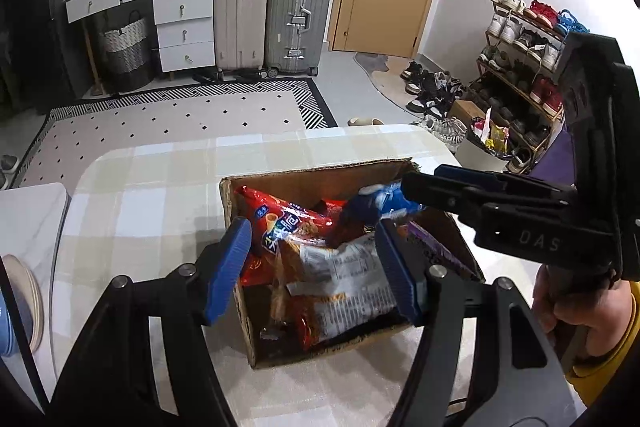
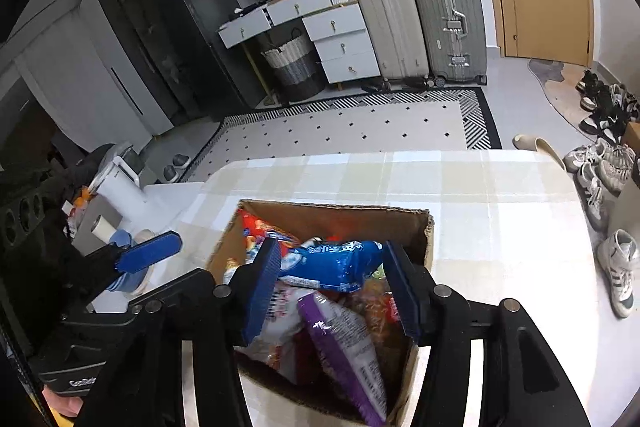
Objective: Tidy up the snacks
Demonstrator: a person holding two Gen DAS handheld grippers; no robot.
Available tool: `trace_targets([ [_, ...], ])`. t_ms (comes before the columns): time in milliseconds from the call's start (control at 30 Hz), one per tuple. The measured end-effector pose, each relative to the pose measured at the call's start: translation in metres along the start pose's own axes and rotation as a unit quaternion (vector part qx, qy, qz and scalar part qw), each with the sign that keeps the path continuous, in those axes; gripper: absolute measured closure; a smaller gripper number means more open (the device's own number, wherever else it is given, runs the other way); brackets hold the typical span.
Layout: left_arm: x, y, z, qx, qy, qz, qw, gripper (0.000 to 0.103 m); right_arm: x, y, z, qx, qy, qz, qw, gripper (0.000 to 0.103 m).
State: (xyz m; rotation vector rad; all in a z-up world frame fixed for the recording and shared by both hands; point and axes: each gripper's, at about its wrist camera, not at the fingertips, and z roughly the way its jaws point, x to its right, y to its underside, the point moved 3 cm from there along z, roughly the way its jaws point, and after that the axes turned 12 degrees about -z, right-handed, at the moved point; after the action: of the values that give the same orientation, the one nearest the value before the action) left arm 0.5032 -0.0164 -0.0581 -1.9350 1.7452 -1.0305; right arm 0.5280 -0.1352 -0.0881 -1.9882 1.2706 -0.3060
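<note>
The counter [image 1: 160, 187] carries a cardboard box [image 2: 332, 217] of snacks beneath both tools. The left tool [image 1: 312, 271], fingers apart, hangs over an orange packet [image 1: 344, 287]. Only the right view shows the right tool [image 2: 332, 283], apart, straddling a blue packet [image 2: 332, 263] above a purple one [image 2: 348, 343].

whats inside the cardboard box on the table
The brown cardboard box holds a blue snack packet on top, a red one, a purple one and an orange-white one. Anything beneath them is covered.
</note>
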Motion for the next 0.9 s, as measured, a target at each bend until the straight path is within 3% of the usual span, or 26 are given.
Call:
trace_targets([
  [233, 0.007, 0.004, -0.029, 0.014, -0.002, 0.004, 0.9999, 0.041, -0.016, -0.002, -0.038, 0.030, 0.007, -0.012, 0.999, 0.049],
  [400, 0.016, 0.006, -0.064, 0.031, 0.000, 0.006, 0.9995, 0.033, -0.031, -0.003, -0.072, 0.055, 0.006, -0.024, 0.998, 0.049],
  [567, 0.026, 0.009, -0.110, 0.054, -0.002, 0.010, 0.9985, 0.032, -0.057, -0.004, -0.118, 0.089, 0.012, -0.052, 0.995, 0.048],
  [633, 0.033, 0.009, -0.133, 0.068, -0.002, 0.013, 0.9976, 0.025, -0.066, -0.006, -0.136, 0.101, 0.013, -0.059, 0.993, 0.043],
  [900, 0.054, 0.005, -0.247, 0.145, 0.001, 0.023, 0.9891, 0.019, -0.118, 0.006, -0.236, 0.191, 0.026, -0.095, 0.977, 0.014],
])
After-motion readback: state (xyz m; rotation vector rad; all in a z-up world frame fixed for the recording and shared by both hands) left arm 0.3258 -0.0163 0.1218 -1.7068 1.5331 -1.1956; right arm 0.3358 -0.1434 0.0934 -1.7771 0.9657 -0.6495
